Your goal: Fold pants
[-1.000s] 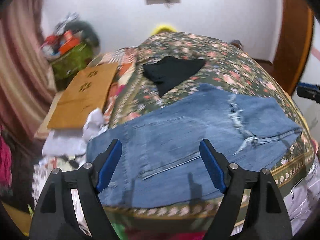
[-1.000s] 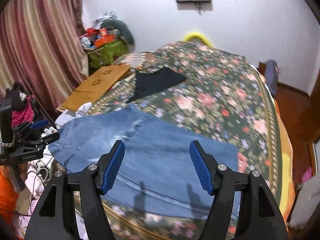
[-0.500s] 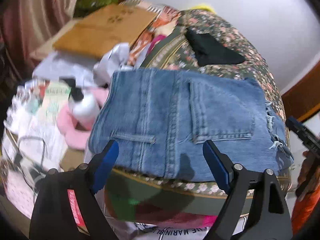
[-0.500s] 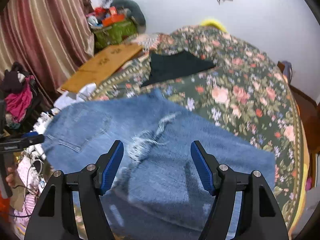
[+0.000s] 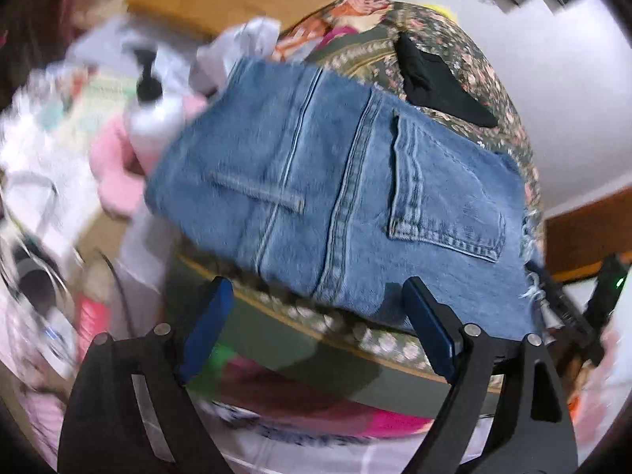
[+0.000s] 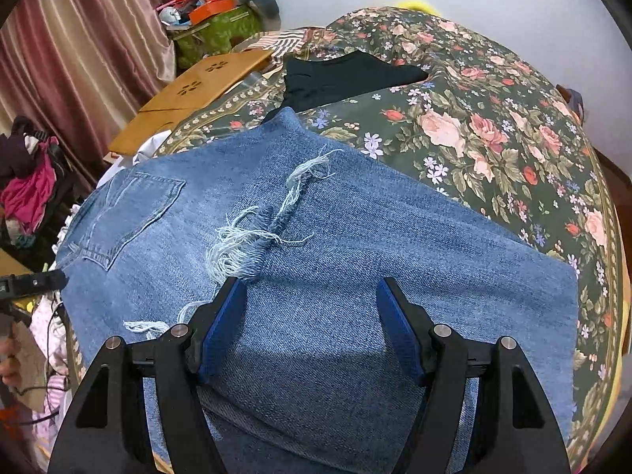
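Blue ripped jeans (image 6: 335, 245) lie folded across the near edge of a floral bedspread (image 6: 493, 126). In the left wrist view the waist end with back pocket (image 5: 335, 197) hangs over the bed edge. My left gripper (image 5: 316, 324) is open and empty, just below and in front of the waist edge. My right gripper (image 6: 312, 324) is open and empty, hovering low over the leg part near the frayed rip (image 6: 260, 233). The other gripper shows at the left edge of the right wrist view (image 6: 31, 282).
A black garment (image 6: 347, 75) lies further back on the bed. A wooden board (image 6: 197, 87), a green box of clutter (image 6: 213, 31) and a striped curtain (image 6: 79, 39) stand to the left. A white pump bottle (image 5: 152, 118) and pink cloth lie beside the bed.
Both grippers have moved down and closer to the jeans. The left one dropped toward the waist edge; the right one came low over the legs. Both stayed open.
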The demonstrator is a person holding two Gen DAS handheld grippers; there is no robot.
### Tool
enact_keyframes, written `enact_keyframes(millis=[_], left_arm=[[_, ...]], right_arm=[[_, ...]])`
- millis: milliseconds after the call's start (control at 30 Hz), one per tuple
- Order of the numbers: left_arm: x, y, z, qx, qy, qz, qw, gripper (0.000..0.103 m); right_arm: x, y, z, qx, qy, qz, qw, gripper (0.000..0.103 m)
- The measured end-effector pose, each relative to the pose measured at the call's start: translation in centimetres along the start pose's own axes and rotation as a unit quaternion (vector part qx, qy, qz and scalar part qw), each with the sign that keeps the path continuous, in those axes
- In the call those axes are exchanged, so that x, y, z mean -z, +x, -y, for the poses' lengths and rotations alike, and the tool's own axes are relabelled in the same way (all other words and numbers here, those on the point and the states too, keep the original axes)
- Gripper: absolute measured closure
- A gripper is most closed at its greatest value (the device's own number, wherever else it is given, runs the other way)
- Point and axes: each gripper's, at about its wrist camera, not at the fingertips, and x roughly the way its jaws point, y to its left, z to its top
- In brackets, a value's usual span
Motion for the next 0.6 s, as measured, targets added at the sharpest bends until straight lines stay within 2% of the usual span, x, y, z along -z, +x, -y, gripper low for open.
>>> enact_keyframes(millis=[67,167,267,367,500,567,600], left_arm=[[0.0,0.7,-0.4,0.012,-0.011,-0.006,0.9999,0.015],[-0.6,1.1,-0.1,0.006,-0.009,0.009,0.9999,0.015],[-1.7,1.7,0.1,0.033,-0.012,0.007,0.9994,0.015],[-2.6,2.7,-0.4,0.050,-0.031,-0.002,0.9983,0.014],[-3.4,3.2,-0.8,0.063,-0.056,0.007,0.9964,0.014],[-3.6,3.5,-1.1,0.059,-0.068,0.015,0.9958,0.022],[-3.6,3.4,-1.1,0.049,-0.072,0.020,0.9960,0.033]], right_arm=[[0.0,0.0,-0.1,-0.002,0.001,0.000,1.000,0.036],[0.0,0.1,-0.1,-0.003,0.002,0.001,1.000,0.036],[0.0,0.1,0.0,-0.003,0.002,0.000,1.000,0.036],[0.0,0.1,0.0,-0.002,0.003,0.001,1.000,0.036],[-0.1,0.2,0.1,-0.002,0.002,0.001,1.000,0.035],[0.0,0.2,0.1,-0.002,0.002,0.002,1.000,0.035],[0.0,0.2,0.1,-0.002,0.003,0.002,1.000,0.035]])
